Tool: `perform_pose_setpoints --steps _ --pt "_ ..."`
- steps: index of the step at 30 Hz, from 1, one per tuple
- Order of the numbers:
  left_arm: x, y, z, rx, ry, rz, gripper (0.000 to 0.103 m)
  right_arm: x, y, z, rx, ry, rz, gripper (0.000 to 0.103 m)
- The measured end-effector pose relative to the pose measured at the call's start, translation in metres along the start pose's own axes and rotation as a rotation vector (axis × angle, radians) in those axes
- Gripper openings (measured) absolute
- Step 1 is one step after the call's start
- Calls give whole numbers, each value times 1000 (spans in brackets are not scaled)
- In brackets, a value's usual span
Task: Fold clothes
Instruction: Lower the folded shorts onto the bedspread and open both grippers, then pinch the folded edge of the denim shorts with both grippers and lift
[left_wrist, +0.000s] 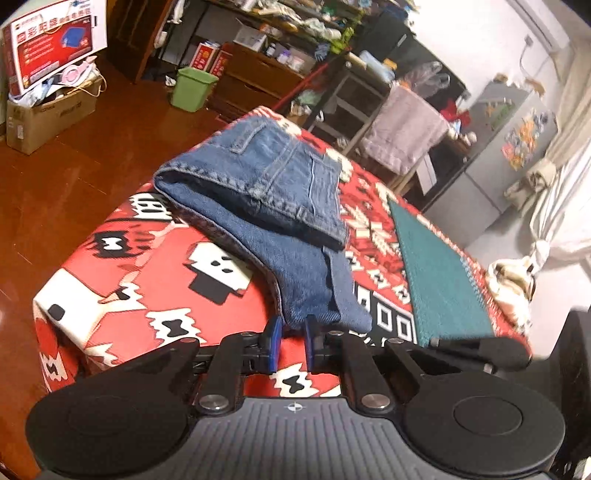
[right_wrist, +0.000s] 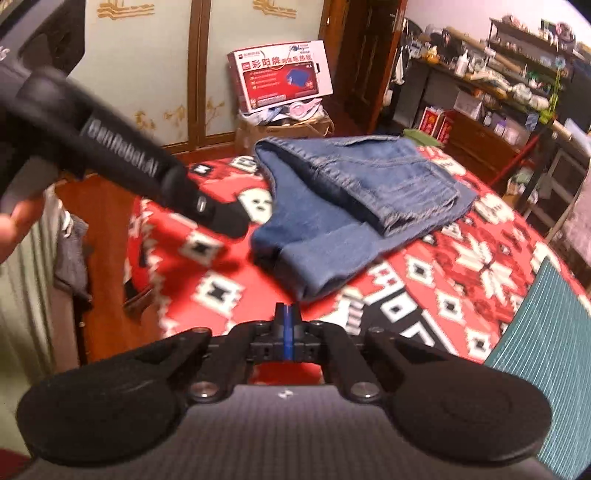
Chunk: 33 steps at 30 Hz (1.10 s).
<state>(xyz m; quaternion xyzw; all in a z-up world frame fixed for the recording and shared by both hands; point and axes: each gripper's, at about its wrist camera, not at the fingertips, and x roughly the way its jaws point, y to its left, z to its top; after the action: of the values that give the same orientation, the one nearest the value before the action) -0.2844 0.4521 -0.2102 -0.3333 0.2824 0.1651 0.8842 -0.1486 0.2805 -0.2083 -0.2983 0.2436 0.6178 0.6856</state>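
Jeans lay folded, layered, near bed corner; left gripper parted just beside hem, right gripper closed, empty, short of it.

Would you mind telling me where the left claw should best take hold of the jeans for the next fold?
Probably the near cuff end of the jeans, approached low from the bed's near edge. That end lies flat and thin toward the open left claw, while the far waistband is a thick folded stack.
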Motion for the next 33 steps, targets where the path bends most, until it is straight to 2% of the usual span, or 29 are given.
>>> perform_pose_setpoints --steps 5,8,11,15,18,22,24,33 --pt "-1 -10 22 38 -60 -13 11 -16 -12 -2 111 -45 -9 0" --pt "14 -17 35 72 -62 -10 11 -25 -27 8 199 -95 -25 1" --pt "35 -19 37 84 -28 2 11 -18 -35 27 257 -128 -29 3" --pt "48 -23 25 147 -2 66 11 17 -38 39 286 -84 -47 3" --pt "43 -23 12 183 -16 66 11 31 -38 29 354 -61 -35 4" --pt "39 -26 -1 237 -10 89 11 25 -20 22 260 -68 -59 7" --pt "37 -25 -3 220 -11 91 11 21 -15 18 232 -60 -65 7" --pt "30 -23 -11 169 -19 103 11 8 -10 -7 282 -22 -57 7"
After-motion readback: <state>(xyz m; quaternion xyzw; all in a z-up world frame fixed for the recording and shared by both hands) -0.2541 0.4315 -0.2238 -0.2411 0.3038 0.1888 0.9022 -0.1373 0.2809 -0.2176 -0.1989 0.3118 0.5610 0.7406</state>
